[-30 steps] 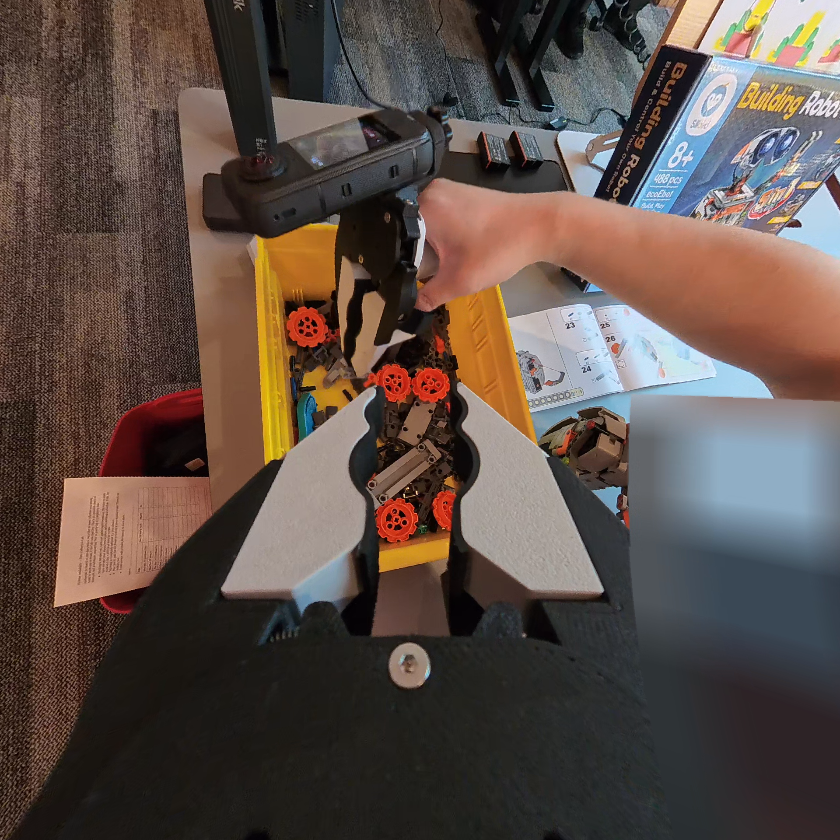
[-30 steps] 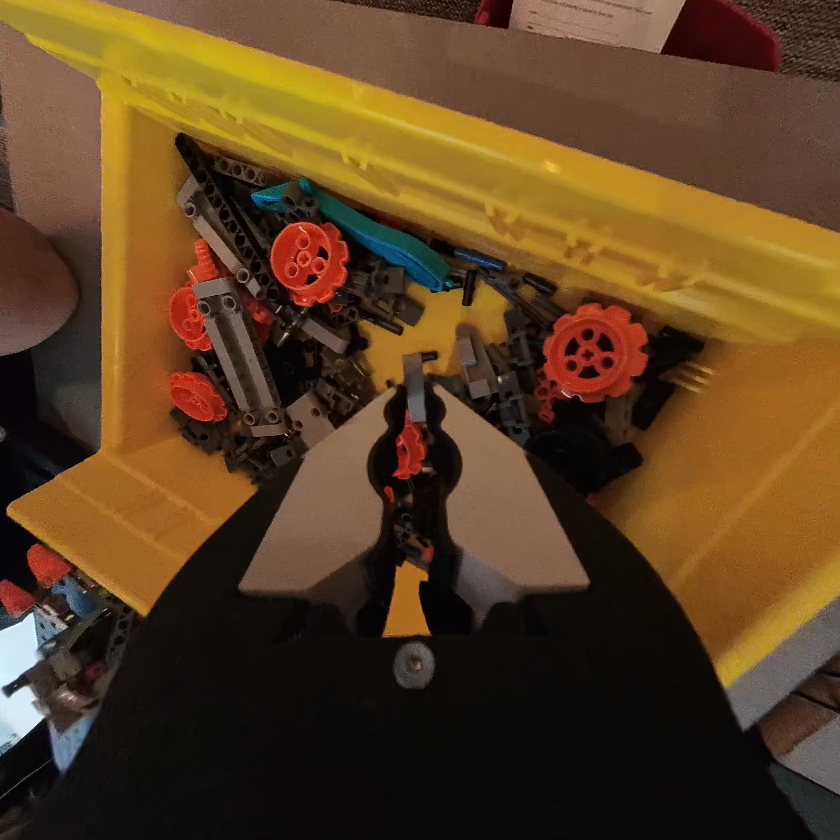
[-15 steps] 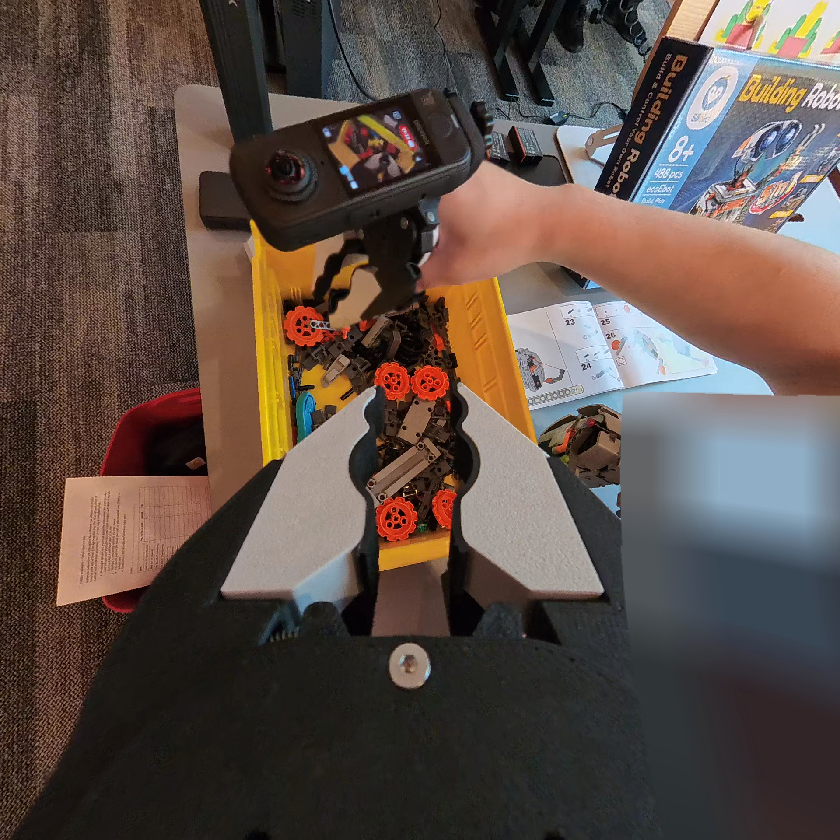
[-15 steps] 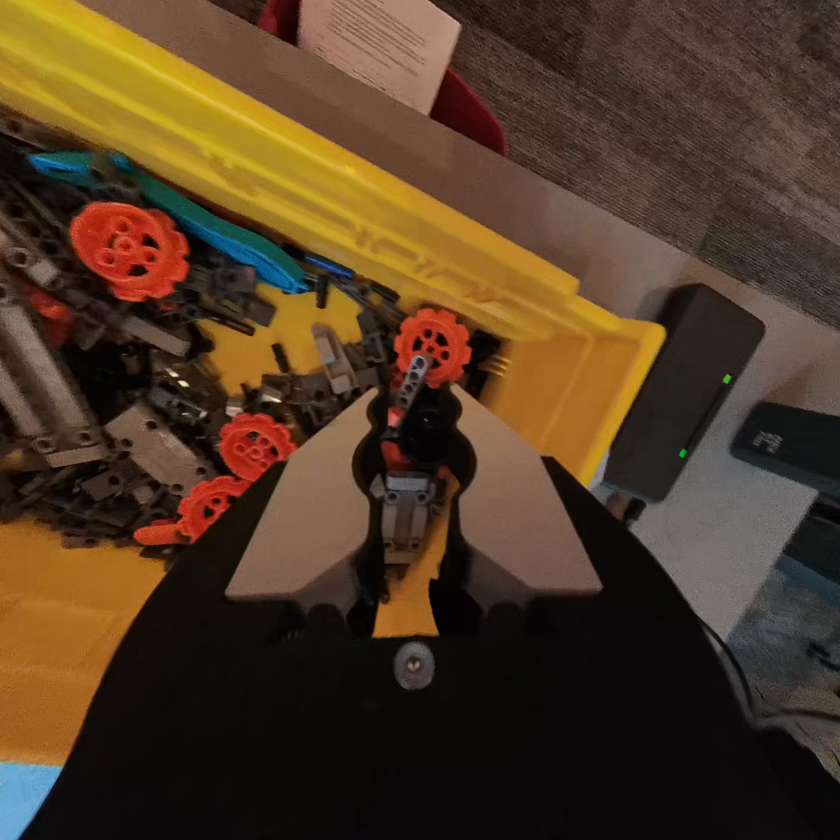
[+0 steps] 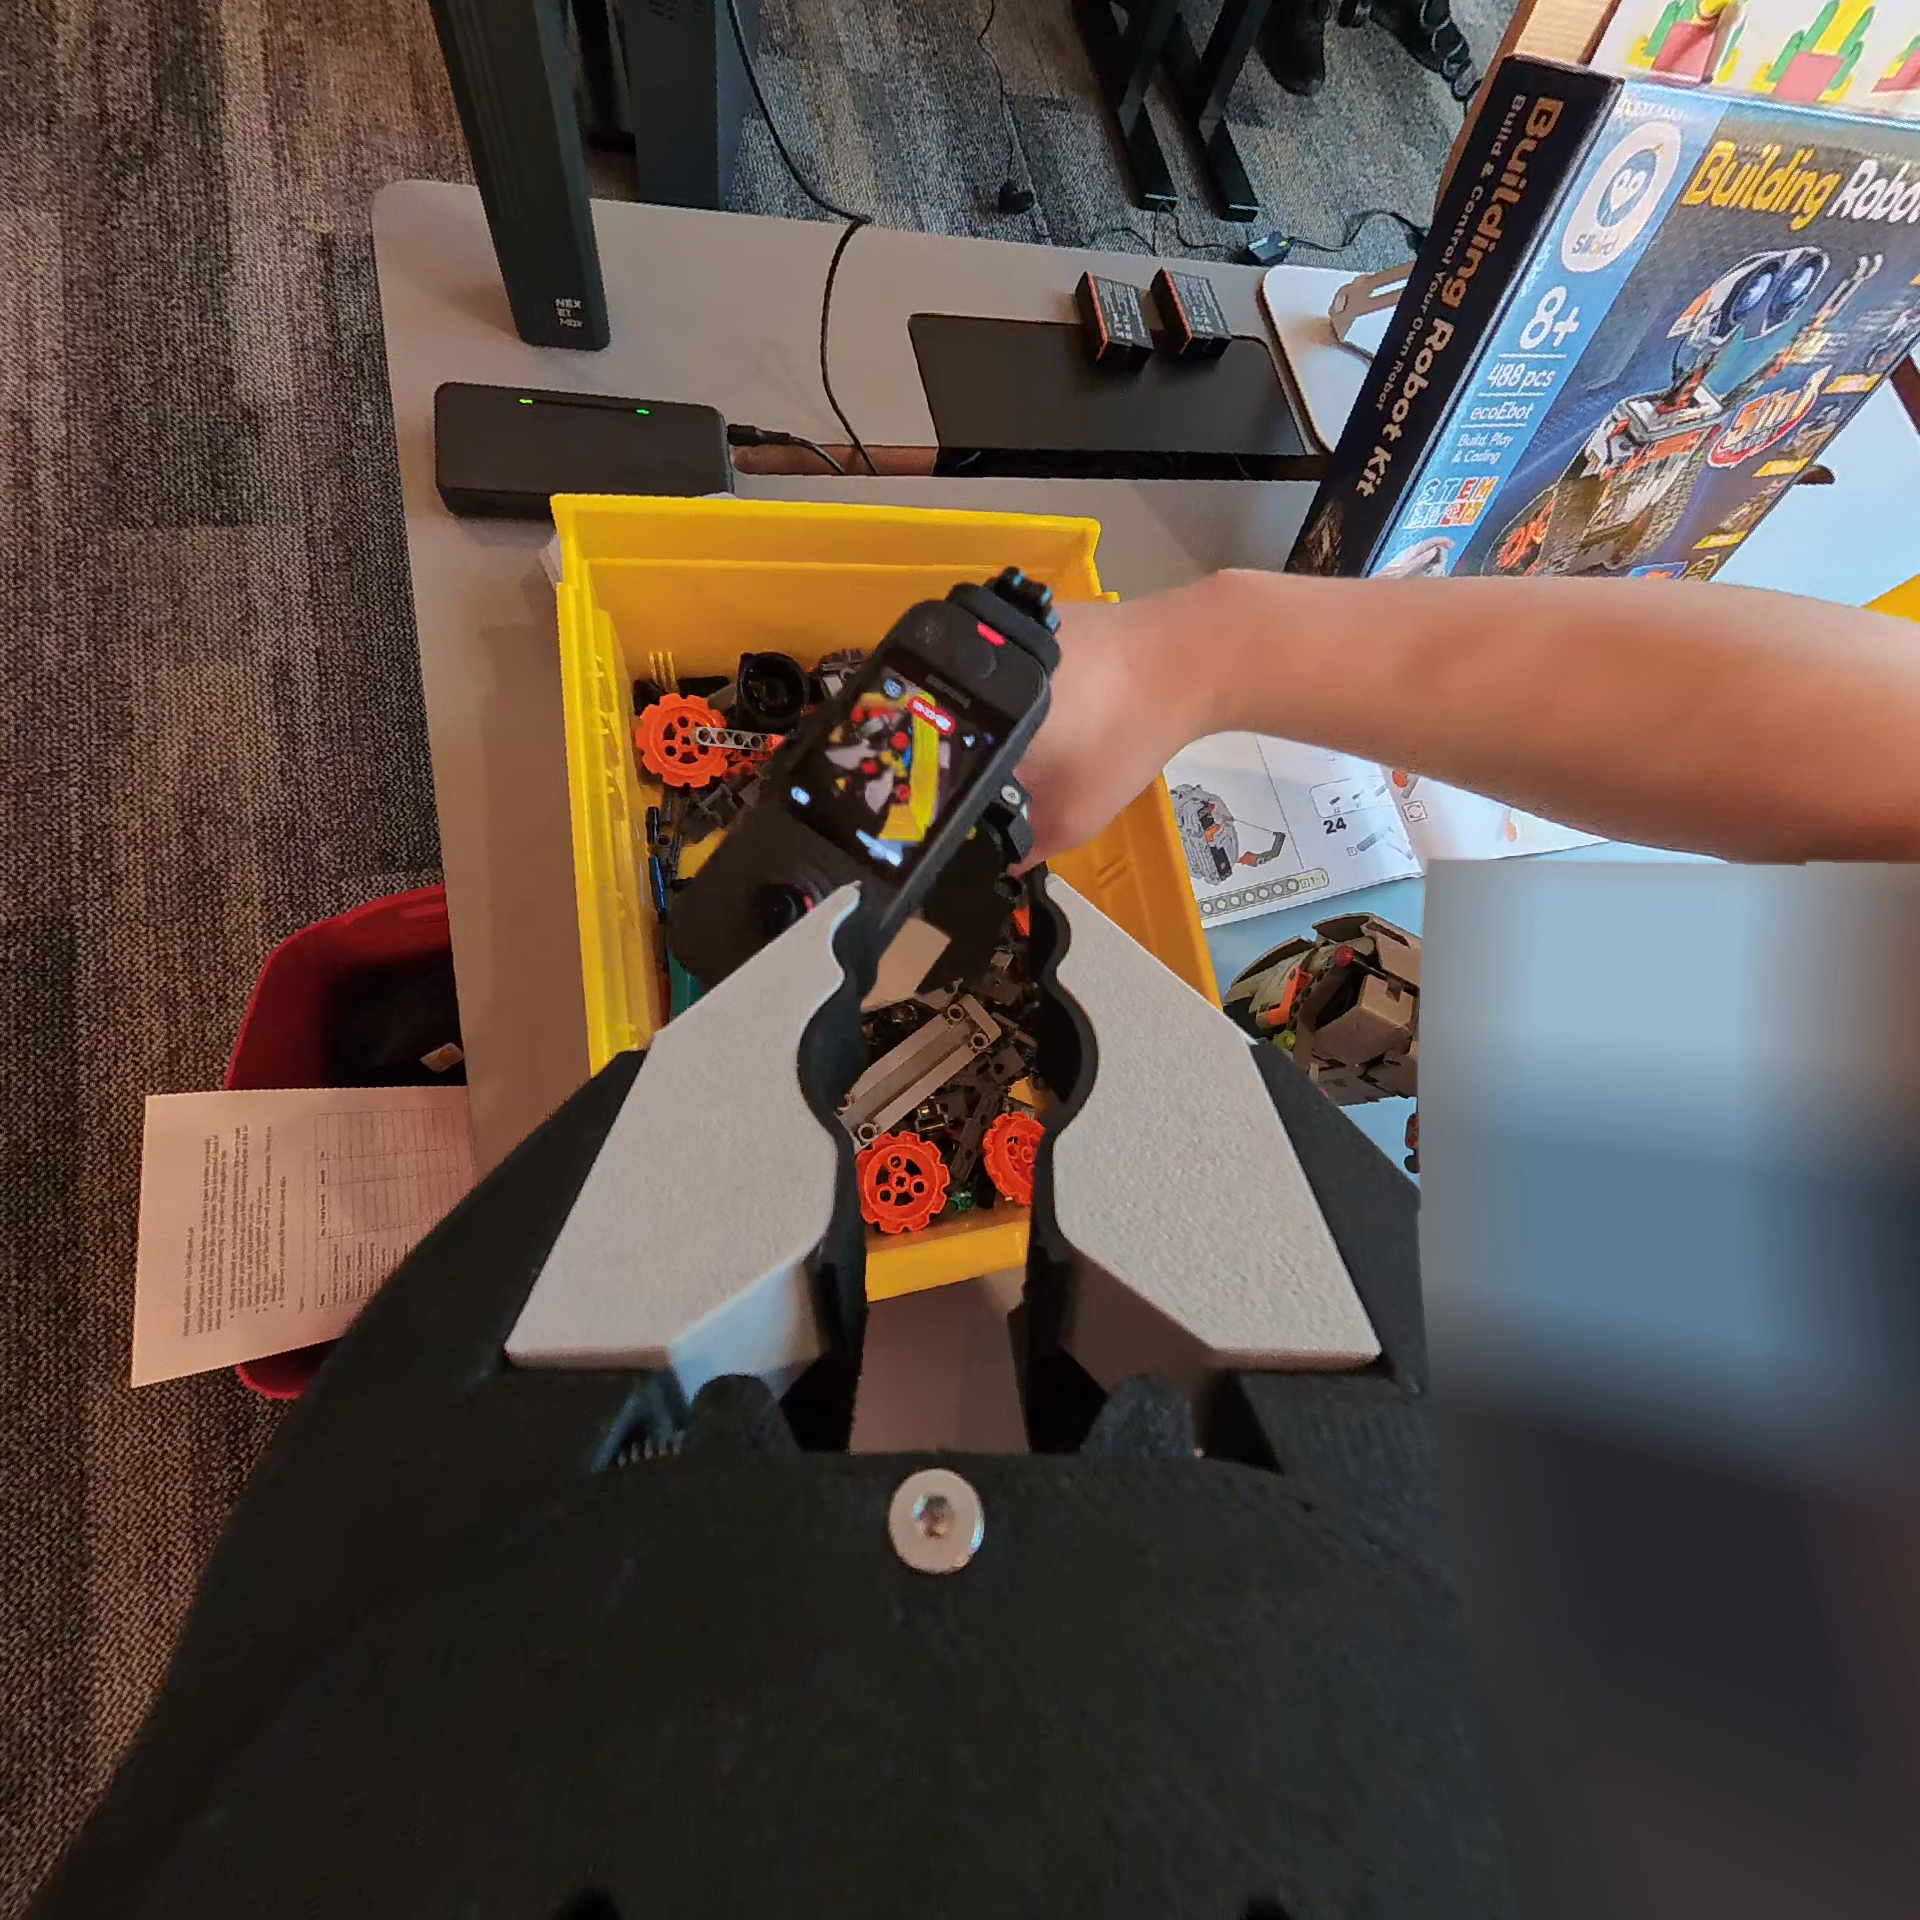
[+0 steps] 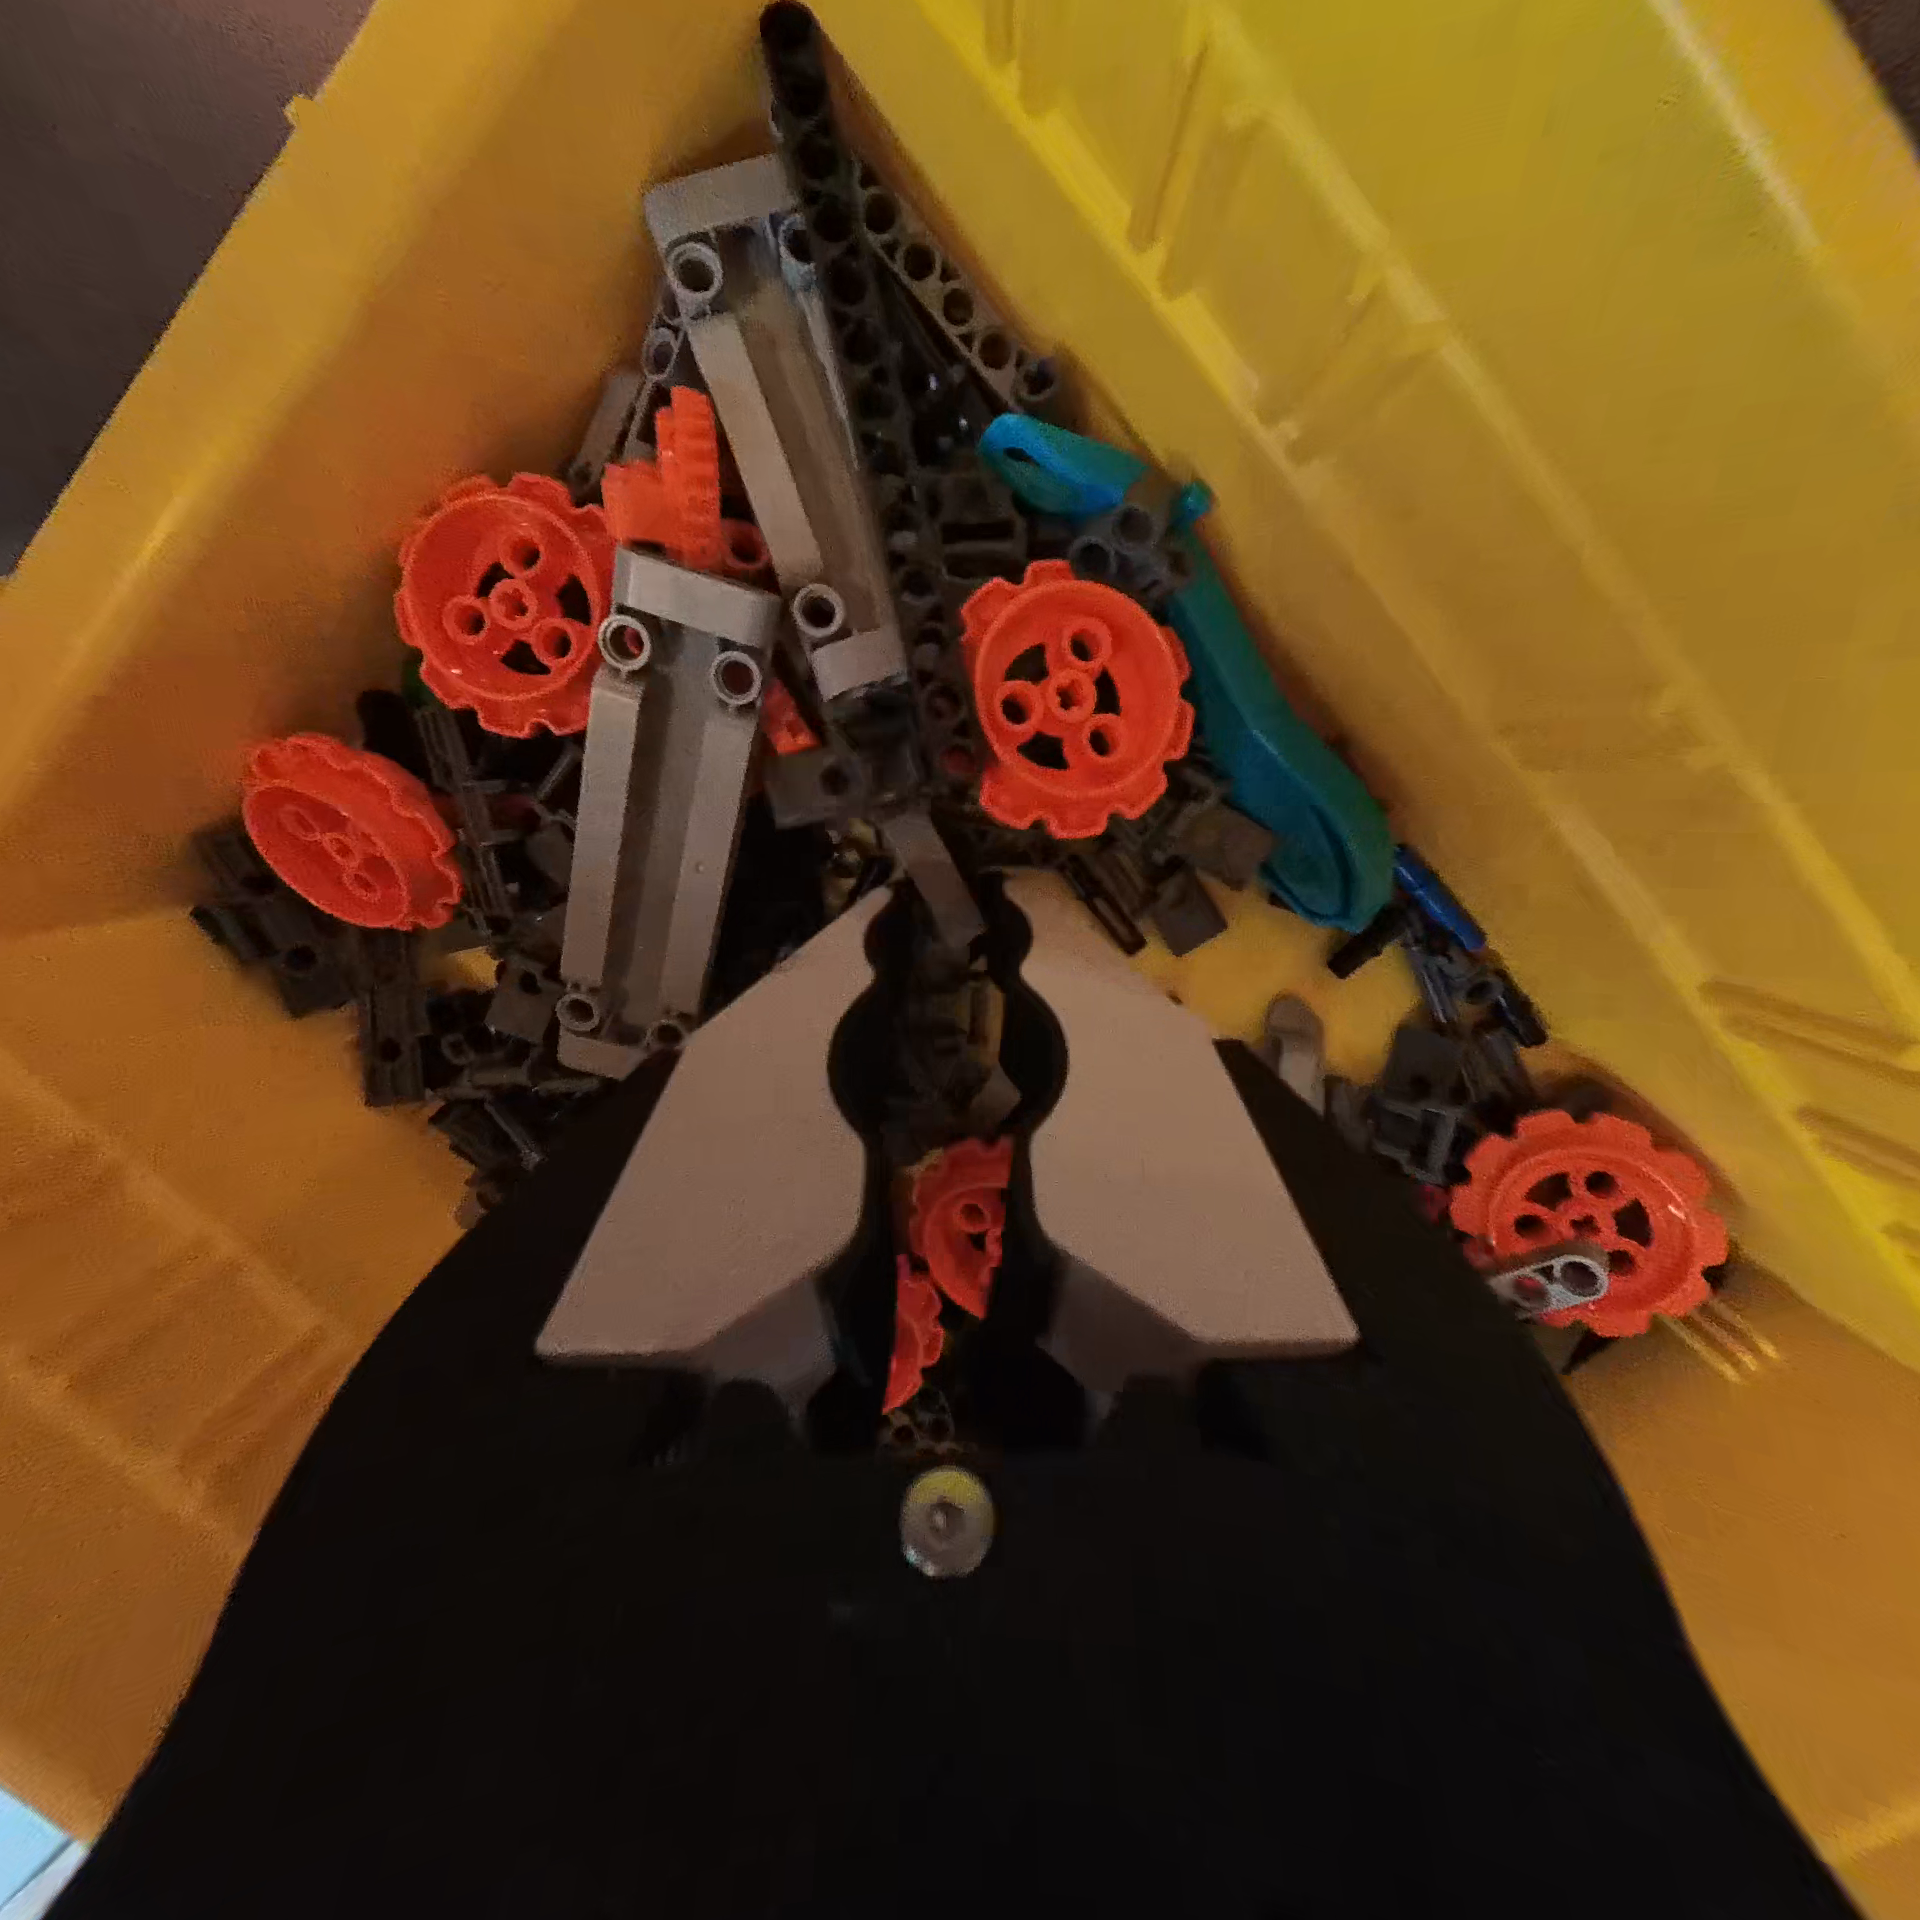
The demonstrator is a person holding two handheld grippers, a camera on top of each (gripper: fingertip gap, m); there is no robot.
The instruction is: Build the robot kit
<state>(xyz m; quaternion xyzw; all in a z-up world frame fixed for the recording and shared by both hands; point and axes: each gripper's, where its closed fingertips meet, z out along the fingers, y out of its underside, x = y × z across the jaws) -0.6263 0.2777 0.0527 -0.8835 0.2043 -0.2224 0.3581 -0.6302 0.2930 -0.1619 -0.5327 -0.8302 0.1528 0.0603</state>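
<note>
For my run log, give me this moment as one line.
left gripper: open, above yellow plastic bin | right gripper: in bin, around grey brick piece

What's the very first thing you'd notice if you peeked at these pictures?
The bright yellow bin in the middle of the table, heaped with grey beams and orange gears. The right hand-held gripper dips deep into that pile, its tips at a small grey piece, while the left hand-held gripper hangs open above the bin's near end. A colourful kit box stands at the far right.
</note>
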